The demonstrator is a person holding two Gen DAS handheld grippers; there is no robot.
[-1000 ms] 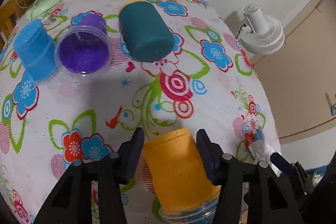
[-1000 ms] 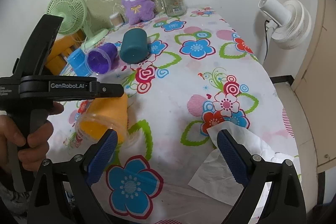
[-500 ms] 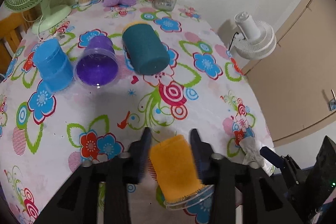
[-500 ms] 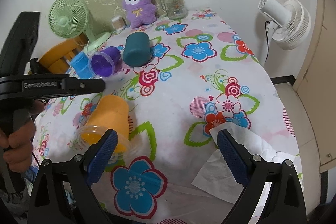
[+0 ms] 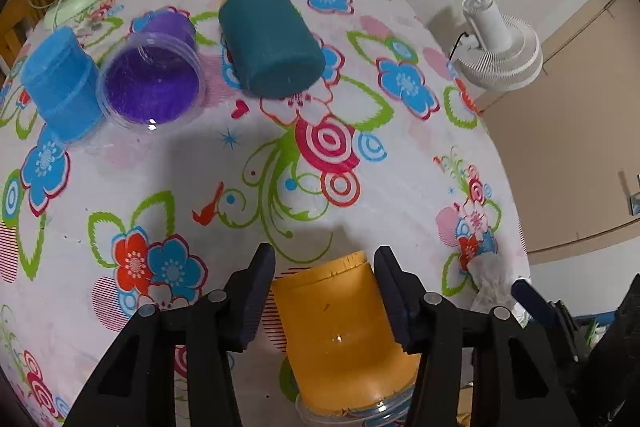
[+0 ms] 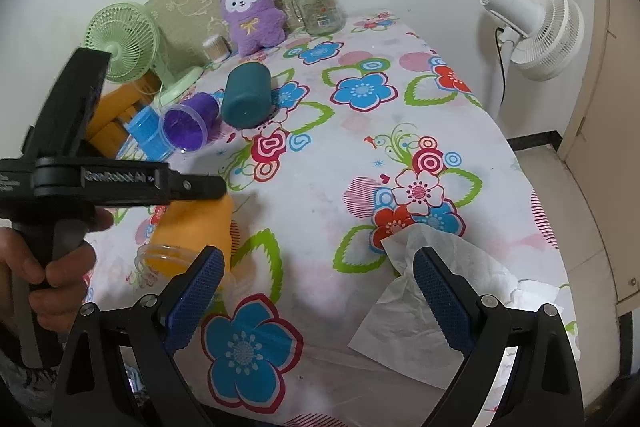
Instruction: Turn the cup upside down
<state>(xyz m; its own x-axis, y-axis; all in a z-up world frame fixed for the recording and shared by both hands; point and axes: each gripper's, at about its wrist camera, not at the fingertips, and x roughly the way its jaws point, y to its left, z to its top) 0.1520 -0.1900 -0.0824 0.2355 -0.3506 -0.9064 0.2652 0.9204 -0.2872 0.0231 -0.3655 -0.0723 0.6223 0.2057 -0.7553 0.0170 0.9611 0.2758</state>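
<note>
Left tool (image 5: pixel 325 301) clamped on orange plastic cup (image 5: pixel 344 339) mid-body, lying sideways just over worktop (image 5: pixel 280 195). Looks light, thin-walled, prob slippery: grip gently. Right tool (image 6: pixel 316 291) wide open, empty.

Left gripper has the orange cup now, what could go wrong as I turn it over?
1. The orange plastic cup sits between the left gripper fingers by its smooth sides, so it may slip while rotating.
2. Its clear rim seems close to the flowered tablecloth and might catch if not raised first.
</note>
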